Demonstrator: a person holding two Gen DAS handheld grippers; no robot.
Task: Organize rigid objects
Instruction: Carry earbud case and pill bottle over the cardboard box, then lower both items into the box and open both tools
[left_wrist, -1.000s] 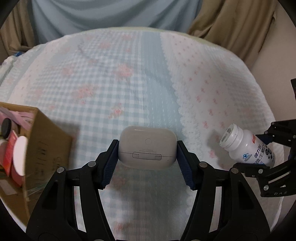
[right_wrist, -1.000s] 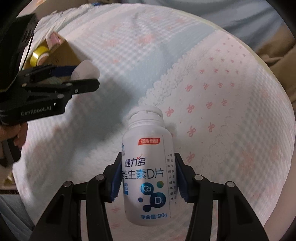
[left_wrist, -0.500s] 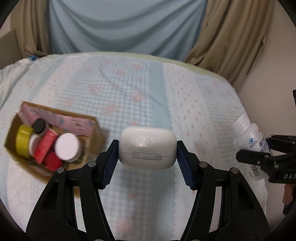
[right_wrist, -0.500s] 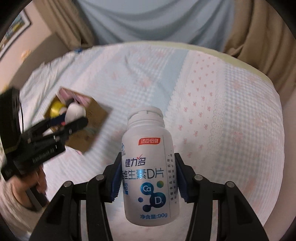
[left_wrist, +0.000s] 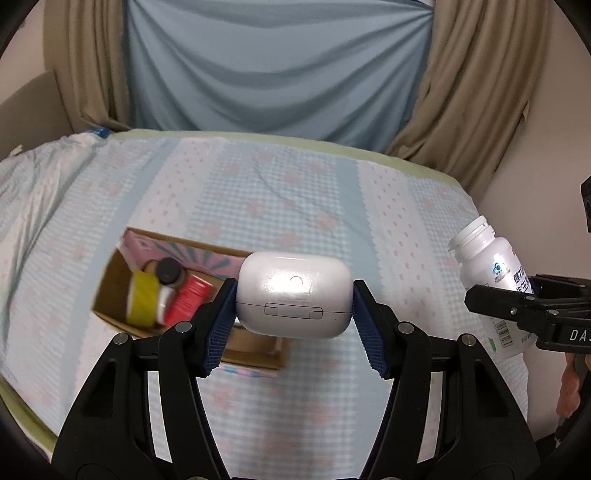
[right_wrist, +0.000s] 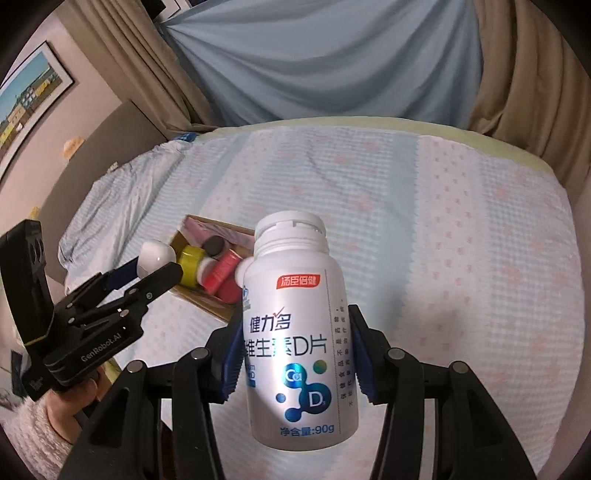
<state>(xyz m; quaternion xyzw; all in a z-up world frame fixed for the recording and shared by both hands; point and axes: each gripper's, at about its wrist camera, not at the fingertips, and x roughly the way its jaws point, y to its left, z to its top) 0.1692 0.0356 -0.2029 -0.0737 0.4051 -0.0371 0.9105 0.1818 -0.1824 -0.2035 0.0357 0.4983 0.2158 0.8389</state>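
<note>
The left tongs (left_wrist: 294, 325) clamp a white earbud case (left_wrist: 293, 295) by its ends, long axis crosswise between the blue pads, hinge side facing the camera, held in the air above the near end of the cardboard box (left_wrist: 110, 280). The right tongs (right_wrist: 295, 354) grip a white vitamin bottle (right_wrist: 297, 332) by its sides, cap pointing away, to the right of that box. The box, holding small jars and tape, sits on a bed (left_wrist: 295, 192) with a blue-checked, pink-flowered quilt, before blue and tan curtains (left_wrist: 277, 66).

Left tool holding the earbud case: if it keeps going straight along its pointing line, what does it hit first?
Probably the cardboard box on the bed: the left tool, shut on the white earbud case, aims down at the box's near right end. Depth is unclear; it might just clear the box and land on the checked bedspread.
</note>
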